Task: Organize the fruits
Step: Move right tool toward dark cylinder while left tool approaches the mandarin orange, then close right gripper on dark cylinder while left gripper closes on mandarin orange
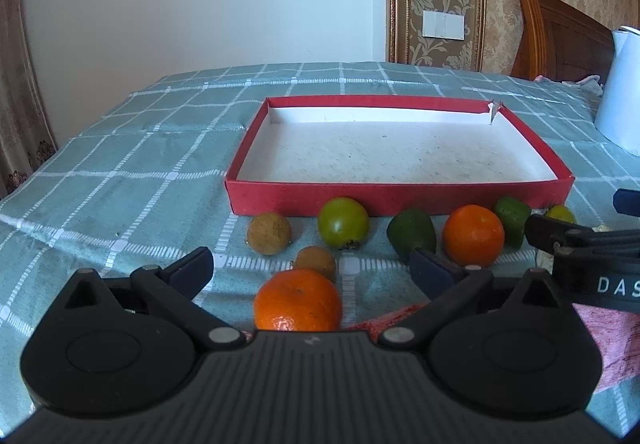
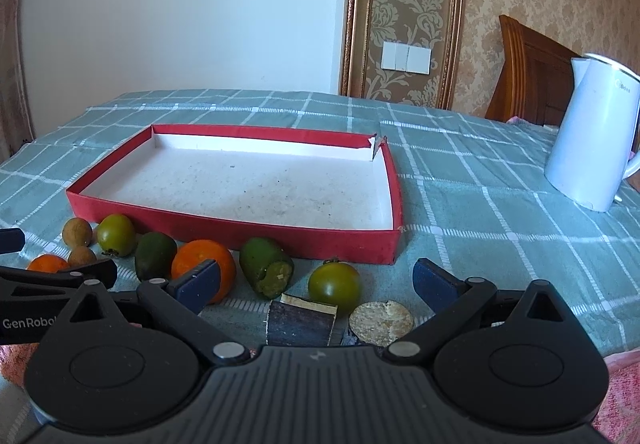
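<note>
A shallow red box (image 1: pixel 304 199) (image 2: pixel 240 232) with a white, empty floor lies on the checked cloth. Fruits lie in a row before its near wall. In the left wrist view: an orange (image 1: pixel 298 300) between my open left gripper (image 1: pixel 312 268) fingers, two brown longans (image 1: pixel 269 233) (image 1: pixel 316 262), a green tomato (image 1: pixel 343 222), a dark green fruit (image 1: pixel 412 236), a second orange (image 1: pixel 473 235). My right gripper (image 2: pixel 316 280) is open; a green tomato (image 2: pixel 334 282), a cut green fruit (image 2: pixel 266 266) and two dark cut pieces (image 2: pixel 302 322) lie between its fingers.
A white electric kettle (image 2: pixel 588 131) stands on the table at the right. A wooden headboard (image 2: pixel 532 75) and patterned wall lie behind. A pink cloth (image 1: pixel 604 336) lies at the near right edge. The table cloth (image 1: pixel 120 171) is teal with white checks.
</note>
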